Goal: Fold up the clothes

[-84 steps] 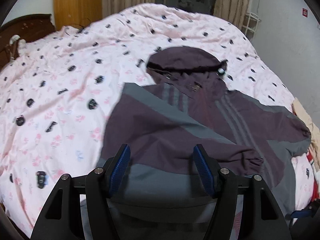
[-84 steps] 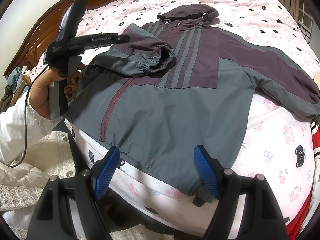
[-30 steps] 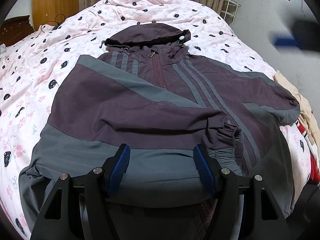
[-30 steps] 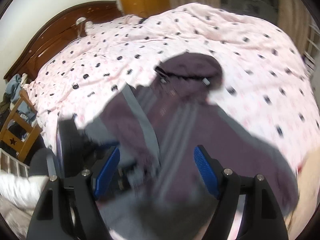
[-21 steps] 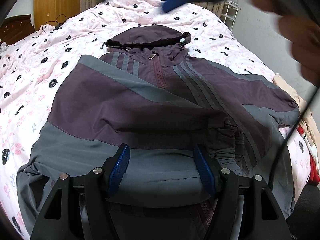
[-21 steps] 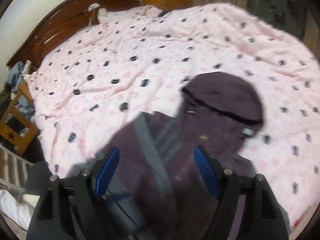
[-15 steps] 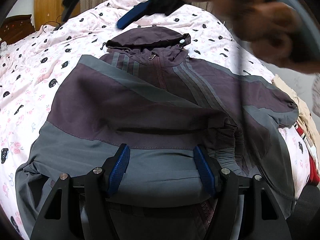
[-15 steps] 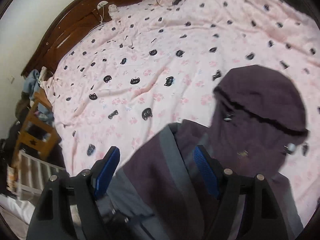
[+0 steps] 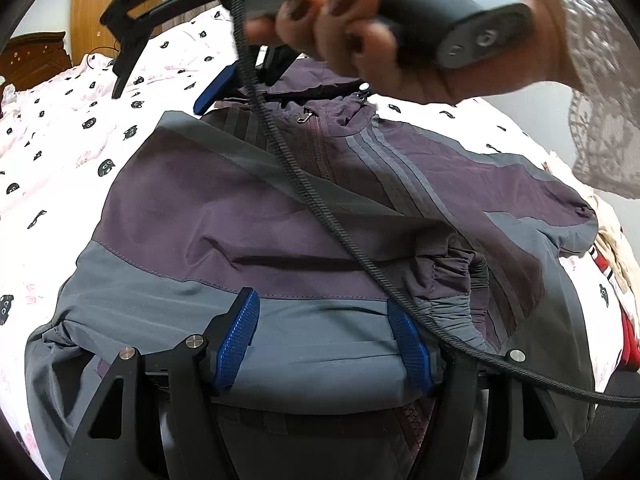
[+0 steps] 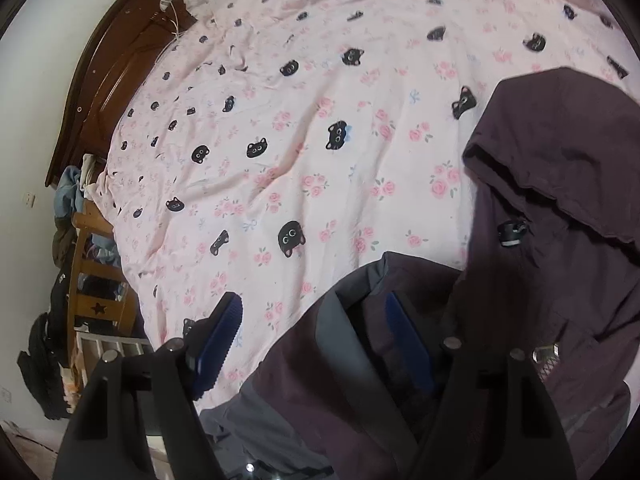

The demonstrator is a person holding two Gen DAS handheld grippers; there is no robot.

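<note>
A purple and grey hooded jacket [image 9: 240, 200] lies front up on the bed, one sleeve folded across its chest with the cuff [image 9: 452, 288] at the right. My left gripper [image 9: 322, 300] hovers open over the grey hem, its pads apart and not pressing. A hand [image 9: 360, 32] holds my right gripper [image 9: 156, 102] beside the hood. In the right wrist view the right gripper [image 10: 312, 297] is closing, its jaws astride the jacket's shoulder corner [image 10: 340, 340]; the pads stand clear of the cloth. The hood [image 10: 560, 140] lies to the right.
The pink bedcover [image 10: 320, 120] with cat faces spreads to the left and beyond. A dark wooden headboard [image 10: 120, 60] and a chair [image 10: 92, 280] hung with clothes stand at the left. The right gripper's cable [image 9: 320, 208] crosses the jacket. More clothes [image 9: 616, 260] lie at the bed's right edge.
The right gripper has swung across above the jacket and come down at the shoulder beside the hood, its jaws narrowing a little. The left gripper has stayed where it was.
</note>
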